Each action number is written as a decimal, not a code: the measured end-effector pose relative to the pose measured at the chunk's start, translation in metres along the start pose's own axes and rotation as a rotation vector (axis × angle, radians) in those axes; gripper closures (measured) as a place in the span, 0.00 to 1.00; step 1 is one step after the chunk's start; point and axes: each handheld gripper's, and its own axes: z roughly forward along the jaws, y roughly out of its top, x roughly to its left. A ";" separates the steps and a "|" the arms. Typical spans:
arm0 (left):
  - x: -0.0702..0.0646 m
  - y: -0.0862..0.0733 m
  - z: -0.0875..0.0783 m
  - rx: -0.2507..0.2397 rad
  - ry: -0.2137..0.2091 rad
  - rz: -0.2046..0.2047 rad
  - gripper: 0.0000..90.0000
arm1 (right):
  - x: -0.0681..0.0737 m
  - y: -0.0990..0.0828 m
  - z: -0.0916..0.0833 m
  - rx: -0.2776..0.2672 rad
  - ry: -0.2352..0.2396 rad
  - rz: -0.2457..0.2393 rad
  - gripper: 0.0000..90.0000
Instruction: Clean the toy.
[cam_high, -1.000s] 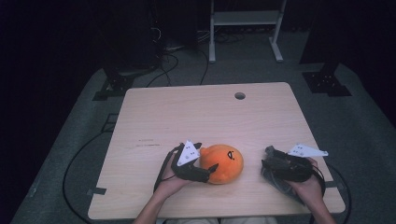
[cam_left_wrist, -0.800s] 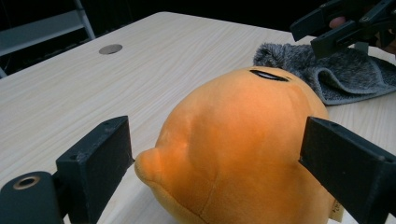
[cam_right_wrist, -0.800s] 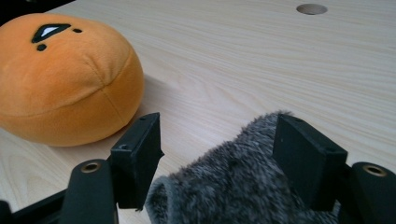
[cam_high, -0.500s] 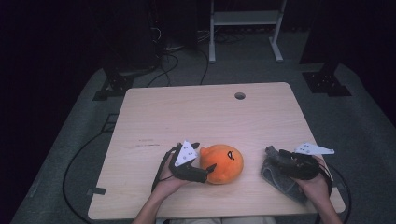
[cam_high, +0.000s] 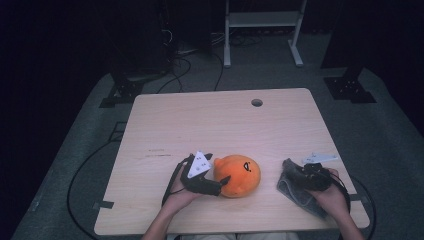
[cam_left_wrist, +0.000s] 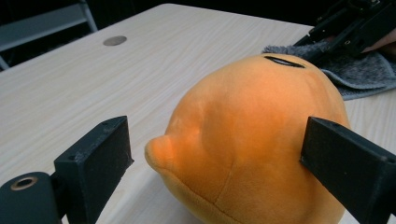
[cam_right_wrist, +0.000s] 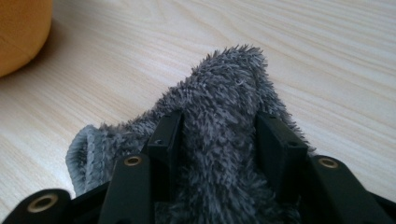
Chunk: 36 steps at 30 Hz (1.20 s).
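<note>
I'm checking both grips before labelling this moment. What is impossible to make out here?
- Left tool: its own view leaves contact with the orange plush unclear; the toy hides the far pad.
- Right tool: grey cloth bunches between the jaws, hiding the pad faces.
- High view: the cloth's near edge lies under the hand.

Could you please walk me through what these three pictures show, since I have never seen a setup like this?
A person sits at a wooden table and holds a hand-held two-jaw gripper in each hand; there is no robot arm. The high view looks down from above. The other two pictures come from cameras riding on each gripper, looking along its black jaws. On the table lie an orange plush toy and a grey fluffy cloth. The left gripper has its jaws spread around the toy; the right jaw looks to touch it, the left stands apart. The right gripper has just been closing, with a bunched fold of the cloth between its jaws.
</note>
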 end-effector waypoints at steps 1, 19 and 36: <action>0.002 0.000 0.001 0.006 0.001 -0.013 0.08 | 0.001 0.000 0.000 0.000 -0.010 -0.006 0.59; -0.007 -0.013 0.013 0.038 -0.047 -0.017 0.27 | 0.006 0.012 -0.003 0.014 -0.043 -0.052 0.83; -0.004 -0.009 0.022 0.055 -0.018 -0.067 0.28 | 0.110 0.059 -0.022 -0.264 0.208 -0.316 0.82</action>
